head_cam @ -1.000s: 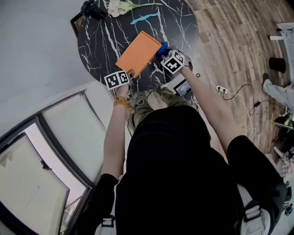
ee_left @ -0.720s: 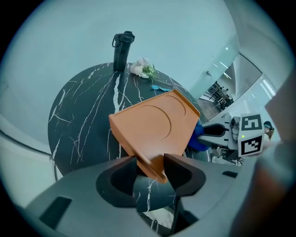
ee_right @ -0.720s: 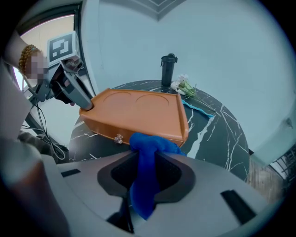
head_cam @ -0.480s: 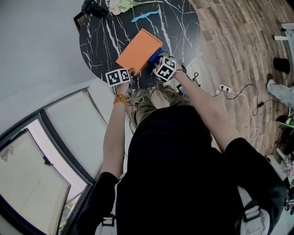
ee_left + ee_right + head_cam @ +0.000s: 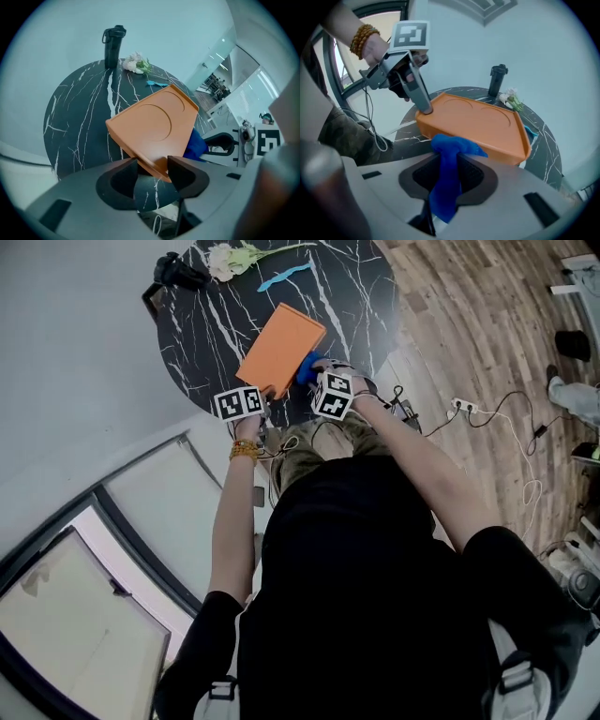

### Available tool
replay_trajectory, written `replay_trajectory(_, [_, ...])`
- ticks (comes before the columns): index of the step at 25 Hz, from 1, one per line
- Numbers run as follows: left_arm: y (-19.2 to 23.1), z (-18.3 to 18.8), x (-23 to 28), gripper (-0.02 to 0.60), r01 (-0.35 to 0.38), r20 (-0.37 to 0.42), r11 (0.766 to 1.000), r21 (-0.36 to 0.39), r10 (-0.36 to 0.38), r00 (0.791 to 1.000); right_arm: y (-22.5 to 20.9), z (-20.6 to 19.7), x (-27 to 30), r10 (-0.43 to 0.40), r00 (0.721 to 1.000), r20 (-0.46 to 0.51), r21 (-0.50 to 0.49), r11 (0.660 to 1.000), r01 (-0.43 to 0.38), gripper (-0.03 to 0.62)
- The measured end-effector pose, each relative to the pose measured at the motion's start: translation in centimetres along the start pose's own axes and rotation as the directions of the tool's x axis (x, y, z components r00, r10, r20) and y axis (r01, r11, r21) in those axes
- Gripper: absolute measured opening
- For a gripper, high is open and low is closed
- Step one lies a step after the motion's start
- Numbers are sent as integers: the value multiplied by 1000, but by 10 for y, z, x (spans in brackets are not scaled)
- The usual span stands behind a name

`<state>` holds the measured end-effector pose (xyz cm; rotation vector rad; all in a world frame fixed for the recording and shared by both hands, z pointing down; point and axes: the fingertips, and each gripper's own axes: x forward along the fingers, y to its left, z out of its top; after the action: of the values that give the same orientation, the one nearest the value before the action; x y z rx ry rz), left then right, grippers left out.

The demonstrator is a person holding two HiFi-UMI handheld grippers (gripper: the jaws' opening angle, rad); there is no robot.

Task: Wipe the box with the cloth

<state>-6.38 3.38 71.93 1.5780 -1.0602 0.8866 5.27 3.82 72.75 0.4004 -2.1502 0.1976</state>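
Two tongs, one box, one cloth. The box (image 5: 281, 348) is flat, orange and rectangular, with a shallow round recess in its top. Its near corner sits gripped in the left tongs (image 5: 152, 169), whose jaws have just been opening slightly. The right tongs (image 5: 449, 168) pinch the blue cloth (image 5: 446, 187), bunched against the box's side just ahead of them, over the bench (image 5: 202, 324).

Left hand-held gripper (image 5: 153, 167) on box (image 5: 154, 123) corner, jaws just opening, right hand-held gripper (image 5: 450, 165) clamping cloth (image 5: 446, 191), arms outstretched
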Motion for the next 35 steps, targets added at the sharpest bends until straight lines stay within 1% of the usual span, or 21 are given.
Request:
replay_trajectory(1, [2, 2, -1, 202, 1, -3, 1000, 23, -1, 1000, 8, 3, 4, 5, 1000, -8, -14, 1000, -5, 87])
replay_trajectory(2, [4, 4, -2, 202, 10, 3, 999, 30, -10, 1000, 14, 5, 10, 1, 1000, -19, -20, 1000, -2, 87])
replay_trajectory(4, [10, 9, -4, 202, 43, 18, 999, 8, -43, 999, 21, 6, 22, -21, 998, -57, -8, 1000, 20, 87])
replay_trajectory(5, [13, 10, -5, 202, 59, 14, 998, 2, -59, 998, 23, 5, 26, -32, 997, -77, 13, 999, 33, 87])
replay_trajectory(8, [16, 12, 0, 213, 107, -42, 993, 43, -105, 994, 25, 7, 34, -53, 993, -105, 99, 993, 64, 87])
replay_trajectory(10, [14, 12, 4, 224, 138, -80, 988, 63, -133, 988, 24, 8, 36, -74, 990, -120, 131, 987, 89, 87])
replay_trajectory(12, [13, 10, 7, 227, 190, -102, 981, 36, -186, 977, 24, 8, 37, -95, 986, -136, 162, 980, 117, 87])
replay_trajectory(14, [13, 8, 8, 227, 251, -114, 968, -14, -250, 961, 25, 10, 38, -117, 981, -152, 189, 971, 145, 87])
replay_trajectory(16, [13, 7, 10, 232, 291, -133, 956, -42, -294, 947, 26, 11, 40, -145, 974, -171, 203, 963, 179, 87])
replay_trajectory(18, [12, 7, 12, 238, 310, -151, 950, -44, -313, 938, 27, 11, 41, -172, 966, -192, 211, 954, 212, 87])
replay_trajectory(21, [13, 7, 13, 239, 322, -153, 946, -44, -325, 933, 31, 14, 45, -193, 956, -219, 220, 945, 241, 87])
replay_trajectory(24, [14, 6, 12, 241, 330, -144, 943, -43, -332, 932, 44, 20, 49, -191, 951, -243, 215, 946, 245, 87])
replay_trajectory(29, [13, 5, 13, 241, 352, -154, 934, -56, -356, 922, 66, 30, 56, -175, 951, -253, 232, 944, 236, 87])
replay_trajectory(32, [13, 5, 14, 241, 363, -154, 929, -65, -369, 917, 81, 38, 59, -144, 960, -239, 252, 946, 205, 87])
replay_trajectory(35, [14, 5, 15, 244, 376, -149, 924, -71, -383, 912, 97, 49, 56, -85, 977, -196, 294, 945, 141, 87])
